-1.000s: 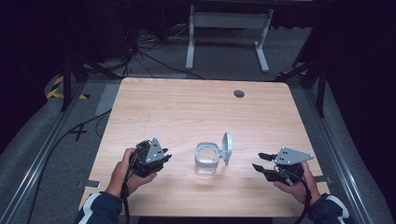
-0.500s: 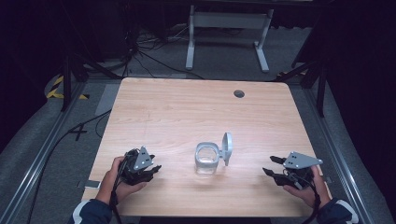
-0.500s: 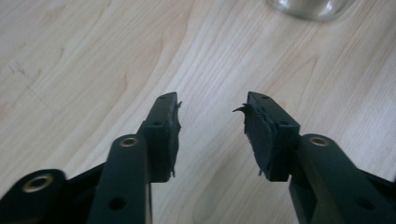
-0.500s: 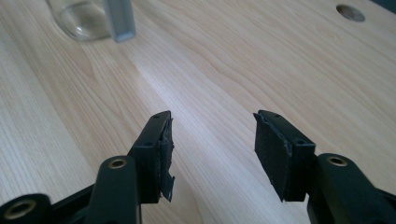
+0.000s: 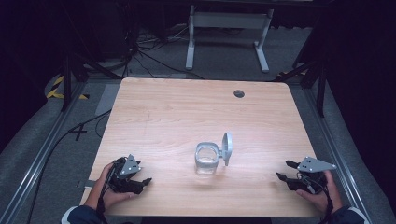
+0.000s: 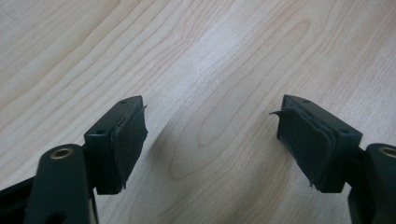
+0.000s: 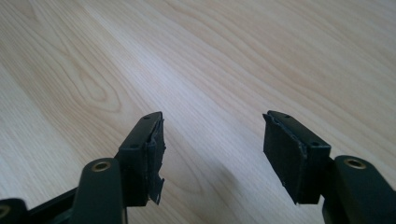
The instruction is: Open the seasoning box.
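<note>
Container: one small clear jar with a grey rim and a grey hinged lid, standing upright on the wooden table near the middle of its near half. Lid swung open, standing on edge at the jar's right side, still attached to the rim. Contents cannot be told.

Left gripper: held in the person's left hand at the near left corner of the table, well apart from the jar. Jaws spread wide with nothing between them; in the left gripper view bare wood grain lies between the two black pads.

Right gripper: held in the right hand at the near right edge, grey three-cornered plate on top, well apart from the jar. Jaws likewise parted and empty; the right gripper view has bare tabletop between its worn pads.

Table fitting: one round dark grommet at the far right.
</note>
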Tool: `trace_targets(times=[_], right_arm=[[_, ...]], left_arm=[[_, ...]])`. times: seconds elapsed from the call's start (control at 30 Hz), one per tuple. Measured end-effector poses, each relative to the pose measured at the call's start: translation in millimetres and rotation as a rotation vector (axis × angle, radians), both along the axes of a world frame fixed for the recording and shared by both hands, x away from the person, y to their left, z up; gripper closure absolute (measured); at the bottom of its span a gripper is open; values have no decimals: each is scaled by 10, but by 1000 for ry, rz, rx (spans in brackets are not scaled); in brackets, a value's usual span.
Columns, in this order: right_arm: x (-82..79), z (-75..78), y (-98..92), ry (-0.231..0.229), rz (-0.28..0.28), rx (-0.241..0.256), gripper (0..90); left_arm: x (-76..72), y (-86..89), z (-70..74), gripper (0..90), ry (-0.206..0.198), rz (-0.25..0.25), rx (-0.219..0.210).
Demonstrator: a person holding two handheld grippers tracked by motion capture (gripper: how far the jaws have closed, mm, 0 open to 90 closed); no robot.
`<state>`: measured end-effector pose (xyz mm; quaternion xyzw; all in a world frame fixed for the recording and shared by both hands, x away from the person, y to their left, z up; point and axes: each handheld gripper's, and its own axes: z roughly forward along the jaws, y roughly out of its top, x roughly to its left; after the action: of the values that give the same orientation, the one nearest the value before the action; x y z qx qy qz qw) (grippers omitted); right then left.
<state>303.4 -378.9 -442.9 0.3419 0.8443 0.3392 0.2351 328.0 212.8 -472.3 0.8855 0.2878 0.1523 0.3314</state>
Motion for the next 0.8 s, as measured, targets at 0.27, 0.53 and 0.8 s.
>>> trace_targets(times=[0.27,0.53,0.8], right_arm=[[-4,-196,-219,41,-84,51,344],[26,-241,-292,74,-121,114,279],[26,-239,-295,76,-119,112,277]], left_arm=[[13,100,-98,147,33,46,-101],[16,92,-98,146,33,66,-102],[15,88,-97,146,35,72,-101]])
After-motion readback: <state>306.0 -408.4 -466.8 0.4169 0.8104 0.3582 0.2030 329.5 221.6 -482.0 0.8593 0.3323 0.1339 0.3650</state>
